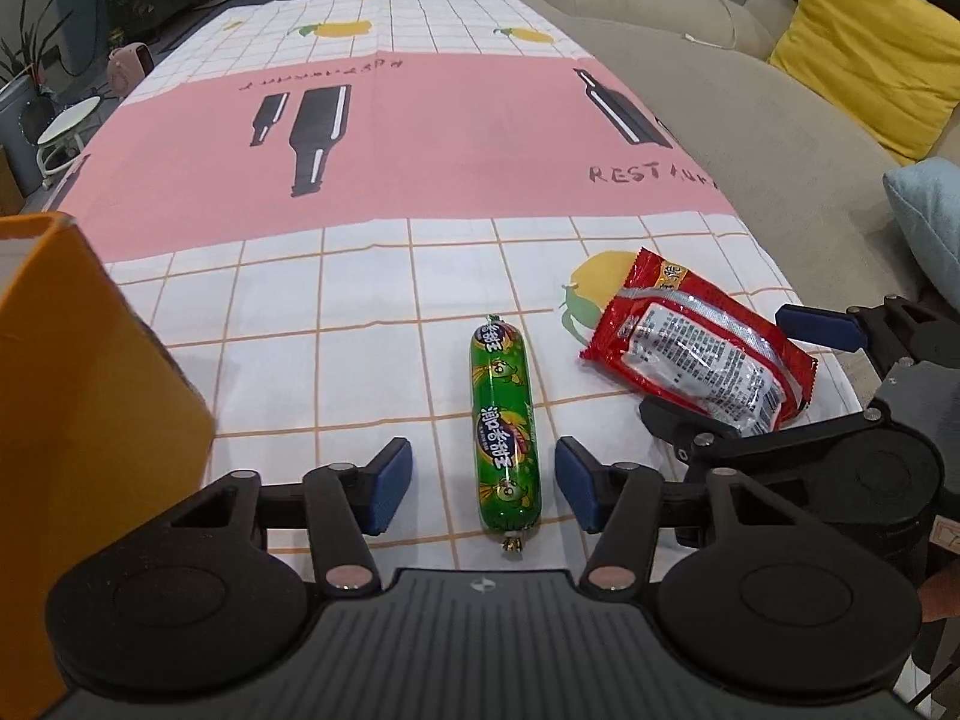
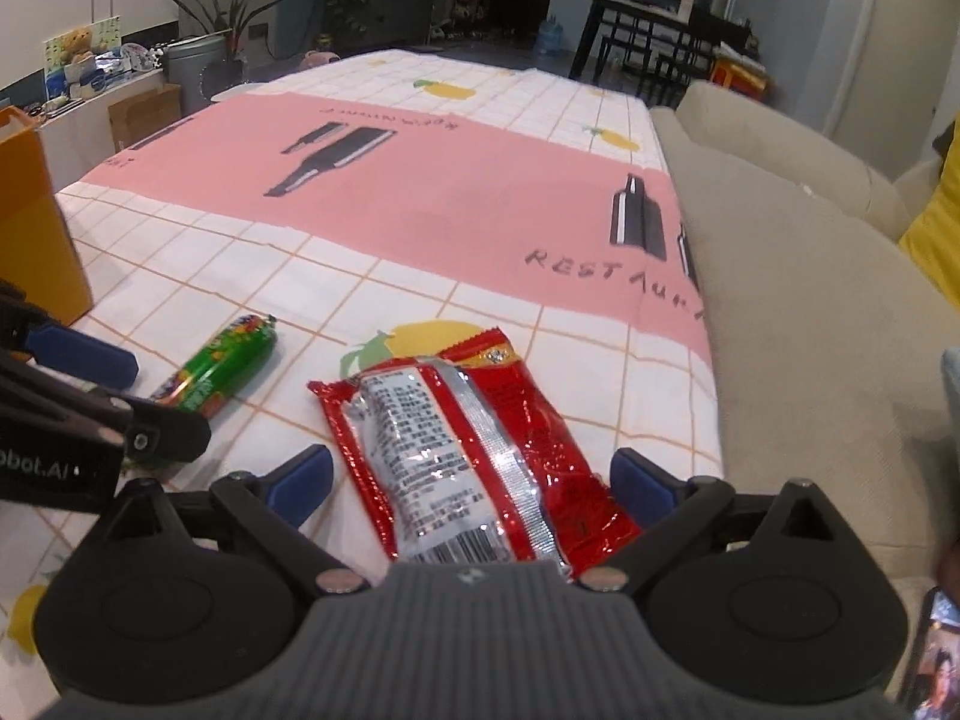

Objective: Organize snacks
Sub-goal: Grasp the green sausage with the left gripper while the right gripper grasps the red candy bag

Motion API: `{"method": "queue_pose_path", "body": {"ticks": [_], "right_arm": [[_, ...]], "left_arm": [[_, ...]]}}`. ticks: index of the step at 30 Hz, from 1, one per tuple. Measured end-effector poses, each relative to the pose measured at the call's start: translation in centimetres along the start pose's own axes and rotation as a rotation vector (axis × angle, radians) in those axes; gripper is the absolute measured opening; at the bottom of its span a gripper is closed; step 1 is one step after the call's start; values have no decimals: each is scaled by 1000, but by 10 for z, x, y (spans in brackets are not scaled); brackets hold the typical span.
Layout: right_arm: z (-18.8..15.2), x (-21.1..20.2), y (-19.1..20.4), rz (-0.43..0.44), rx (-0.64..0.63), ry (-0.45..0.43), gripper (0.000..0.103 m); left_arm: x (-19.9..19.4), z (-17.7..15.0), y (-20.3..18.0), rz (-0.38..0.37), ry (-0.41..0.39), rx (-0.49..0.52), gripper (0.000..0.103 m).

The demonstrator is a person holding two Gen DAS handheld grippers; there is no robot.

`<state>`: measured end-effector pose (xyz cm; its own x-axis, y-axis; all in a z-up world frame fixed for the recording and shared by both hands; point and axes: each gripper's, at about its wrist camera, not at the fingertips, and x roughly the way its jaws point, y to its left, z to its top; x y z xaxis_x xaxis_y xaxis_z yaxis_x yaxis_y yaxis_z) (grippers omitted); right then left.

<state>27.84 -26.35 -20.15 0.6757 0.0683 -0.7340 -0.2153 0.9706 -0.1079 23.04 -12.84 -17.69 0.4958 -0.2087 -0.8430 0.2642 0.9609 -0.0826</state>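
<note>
A green sausage snack (image 1: pixel 505 425) lies on the checked tablecloth, lengthwise between the open jaws of my left gripper (image 1: pixel 483 485), whose blue pads stand apart from it on either side. It also shows in the right wrist view (image 2: pixel 221 365). A red and silver snack packet (image 1: pixel 699 343) lies to its right. In the right wrist view the packet (image 2: pixel 474 456) lies between the open jaws of my right gripper (image 2: pixel 471 480), pads apart from it. An orange box (image 1: pixel 72 408) stands at the left, also in the right wrist view (image 2: pixel 33 222).
The tablecloth (image 1: pixel 420 138) has a pink band with printed bottles. A beige sofa (image 1: pixel 750 120) runs along the right edge with a yellow cushion (image 1: pixel 870 42) and a pale blue cushion (image 1: pixel 930 210). A white stool (image 1: pixel 66 126) and bin stand beyond the left edge.
</note>
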Motion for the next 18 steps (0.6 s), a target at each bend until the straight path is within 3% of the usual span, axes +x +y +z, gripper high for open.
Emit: {"method": "queue_pose_path", "body": {"ticks": [4,7,11,18], "right_arm": [[-2,4,-2,19,26,-7,96],[-2,2,-2,40,49,-4,84],[-4,-4,3,46,76,11,76],[-17,-26,23,48,96,63,76]], "left_arm": [[0,-1,-2,1,-11,25,45],[-2,-3,-5,-4,-14,45,28],[-7,-8,-3,-15,-2,30,25],[-27,-31,0,18,43,41,24]]}}
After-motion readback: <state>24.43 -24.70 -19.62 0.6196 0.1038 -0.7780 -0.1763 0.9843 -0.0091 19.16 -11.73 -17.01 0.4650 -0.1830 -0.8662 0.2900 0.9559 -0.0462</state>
